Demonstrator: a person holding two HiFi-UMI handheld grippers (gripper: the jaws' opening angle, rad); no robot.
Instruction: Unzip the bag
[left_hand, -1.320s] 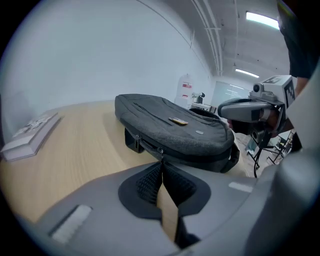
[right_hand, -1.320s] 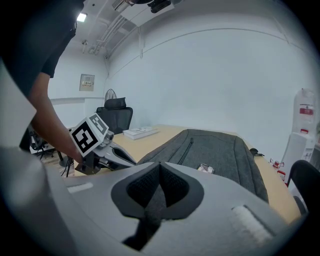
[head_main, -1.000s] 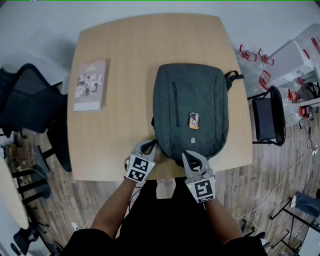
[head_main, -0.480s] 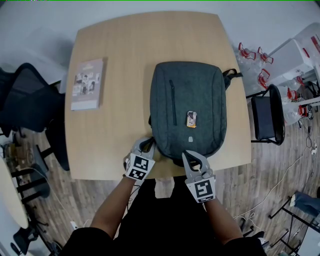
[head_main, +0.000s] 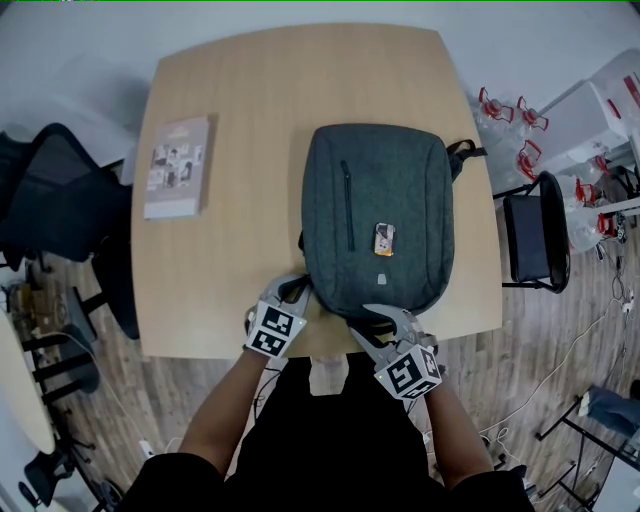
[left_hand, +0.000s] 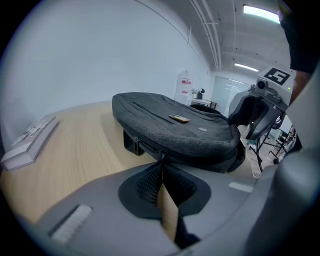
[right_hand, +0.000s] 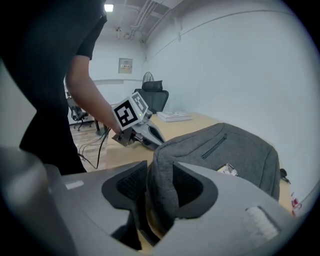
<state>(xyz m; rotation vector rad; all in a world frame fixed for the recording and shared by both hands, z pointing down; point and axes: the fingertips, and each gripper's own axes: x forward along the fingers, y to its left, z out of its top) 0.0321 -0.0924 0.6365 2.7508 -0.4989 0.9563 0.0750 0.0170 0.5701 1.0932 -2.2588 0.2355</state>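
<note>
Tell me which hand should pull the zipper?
Probably left. The left gripper has its jaws shut on the zipper pull; the right gripper has just been opening its jaws around an edge of the bag.

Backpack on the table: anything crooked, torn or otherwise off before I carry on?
Nothing stands out. The backpack lies flat on the table with no visible damage. Its side zip looks closed, and a small tag sits on its top face.

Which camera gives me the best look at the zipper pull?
Left gripper view: the zipper pull runs from the bag straight into its closed fingers. The head view hides it under the left gripper; the right gripper view shows no pull.
</note>
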